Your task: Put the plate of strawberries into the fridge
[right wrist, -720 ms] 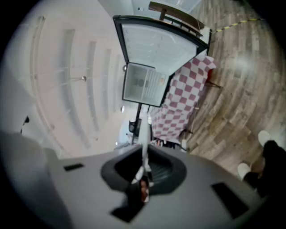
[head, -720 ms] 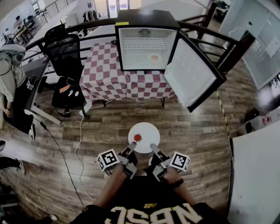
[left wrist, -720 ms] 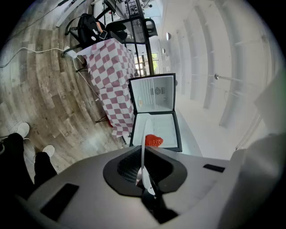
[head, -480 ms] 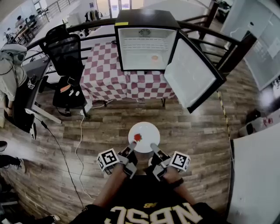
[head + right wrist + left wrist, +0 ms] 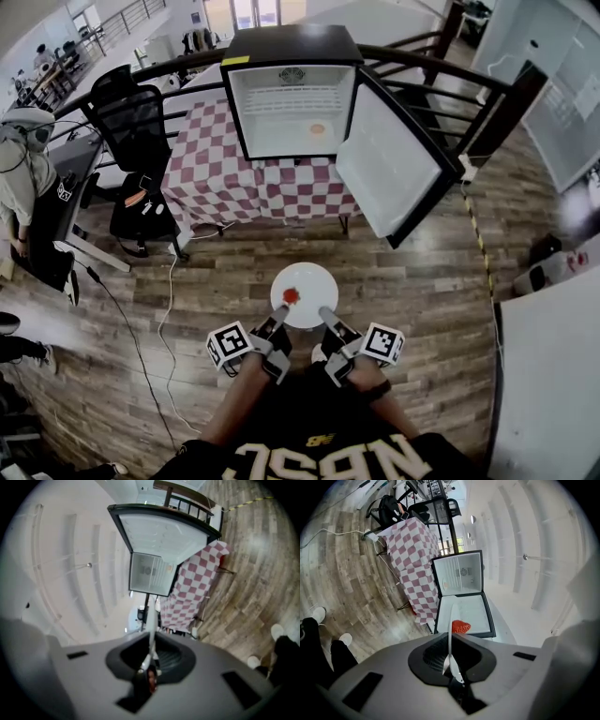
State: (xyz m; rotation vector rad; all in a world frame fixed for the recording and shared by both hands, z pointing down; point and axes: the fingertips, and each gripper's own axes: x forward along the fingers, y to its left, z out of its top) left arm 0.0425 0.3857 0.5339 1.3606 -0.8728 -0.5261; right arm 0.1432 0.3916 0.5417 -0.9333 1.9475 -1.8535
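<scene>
A white plate (image 5: 311,281) with one red strawberry (image 5: 292,296) on it hangs level over the wooden floor. My left gripper (image 5: 278,320) is shut on its near left rim and my right gripper (image 5: 326,319) is shut on its near right rim. The left gripper view has the plate (image 5: 450,637) edge-on between the pads of the left gripper (image 5: 452,665), with the strawberry (image 5: 461,626) beyond. The right gripper (image 5: 149,663) likewise pinches the plate's rim (image 5: 151,630). Ahead, the small black fridge (image 5: 286,94) stands with its door (image 5: 384,159) swung wide to the right.
The fridge sits on a table with a red-and-white checked cloth (image 5: 248,183). Black office chairs (image 5: 136,122) and a desk stand at the left, with a person (image 5: 23,169) beside them. A white cable (image 5: 169,300) runs over the floor. A dark railing (image 5: 450,70) runs behind the fridge.
The fridge and table have shifted left and a little lower in the head view. The plate stays held in both grippers, with the strawberry in the same spot.
</scene>
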